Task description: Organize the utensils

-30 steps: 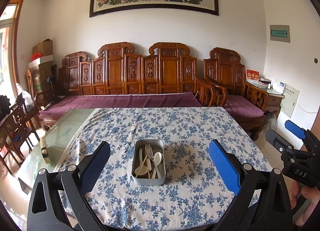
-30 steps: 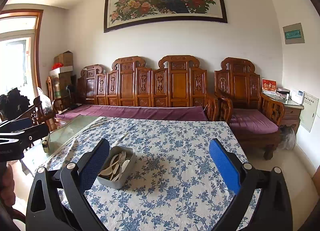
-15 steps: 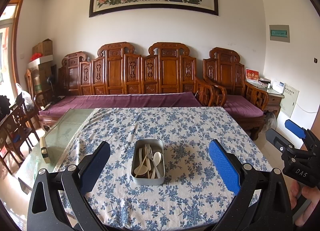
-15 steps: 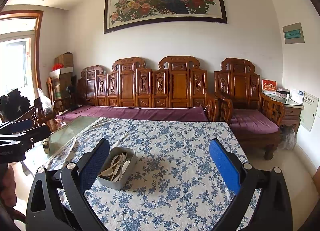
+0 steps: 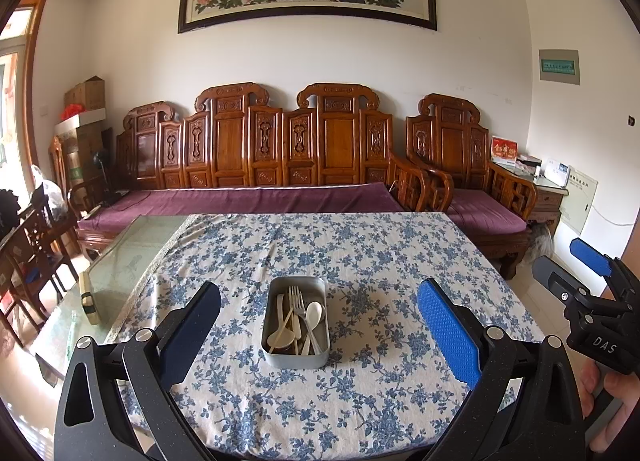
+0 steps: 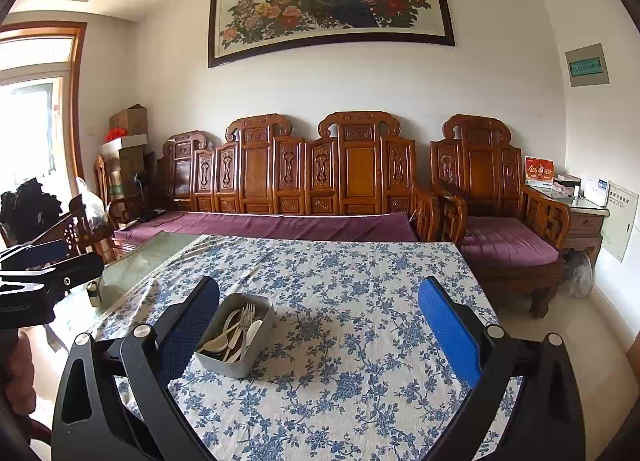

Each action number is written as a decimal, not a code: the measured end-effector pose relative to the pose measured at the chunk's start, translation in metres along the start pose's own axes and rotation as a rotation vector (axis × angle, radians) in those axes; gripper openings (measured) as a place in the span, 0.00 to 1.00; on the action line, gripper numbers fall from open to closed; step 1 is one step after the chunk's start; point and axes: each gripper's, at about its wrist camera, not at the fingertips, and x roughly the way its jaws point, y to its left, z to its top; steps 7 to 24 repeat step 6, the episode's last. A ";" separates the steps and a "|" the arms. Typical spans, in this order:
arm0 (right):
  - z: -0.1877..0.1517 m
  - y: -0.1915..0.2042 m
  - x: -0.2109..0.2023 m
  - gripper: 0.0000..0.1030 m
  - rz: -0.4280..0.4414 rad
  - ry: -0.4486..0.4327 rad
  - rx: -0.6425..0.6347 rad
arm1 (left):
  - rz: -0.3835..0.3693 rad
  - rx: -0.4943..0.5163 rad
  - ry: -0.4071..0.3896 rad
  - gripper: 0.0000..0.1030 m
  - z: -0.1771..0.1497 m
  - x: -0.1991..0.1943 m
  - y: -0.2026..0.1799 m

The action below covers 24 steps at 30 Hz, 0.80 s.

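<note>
Left wrist view shows the blue-flowered white tablecloth (image 5: 360, 261) spread ahead of both tools, with the grey rectangular metal tin (image 5: 295, 321) straight in front of the left gripper (image 5: 318, 313), whose jaws stand wide and empty. Right gripper (image 6: 318, 317), equally wide, has the tin ahead-left. Inside lie cream plastic spoons (image 5: 313, 311) and a fork (image 5: 295, 297), tangled; I'd descend slowly, pinching one handle only.
</note>
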 end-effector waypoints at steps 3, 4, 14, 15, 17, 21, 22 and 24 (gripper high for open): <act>0.000 0.000 0.000 0.97 0.001 0.000 0.001 | -0.001 0.002 0.001 0.92 -0.001 0.000 0.000; 0.001 0.001 0.000 0.97 0.001 0.000 0.002 | 0.000 0.002 0.002 0.92 -0.001 0.000 0.000; 0.001 0.001 0.000 0.97 0.000 0.000 0.001 | -0.001 0.000 0.001 0.92 -0.001 0.000 0.000; 0.001 0.001 0.000 0.97 0.000 0.000 0.001 | -0.001 0.000 0.001 0.92 -0.001 0.000 0.000; 0.001 0.001 0.000 0.97 0.000 0.000 0.001 | -0.001 0.000 0.001 0.92 -0.001 0.000 0.000; 0.001 0.001 0.000 0.97 0.000 0.000 0.001 | -0.001 0.000 0.001 0.92 -0.001 0.000 0.000; 0.001 0.001 0.000 0.97 0.000 0.000 0.001 | -0.001 0.000 0.001 0.92 -0.001 0.000 0.000; 0.001 0.001 0.000 0.97 0.000 0.000 0.001 | -0.001 0.000 0.001 0.92 -0.001 0.000 0.000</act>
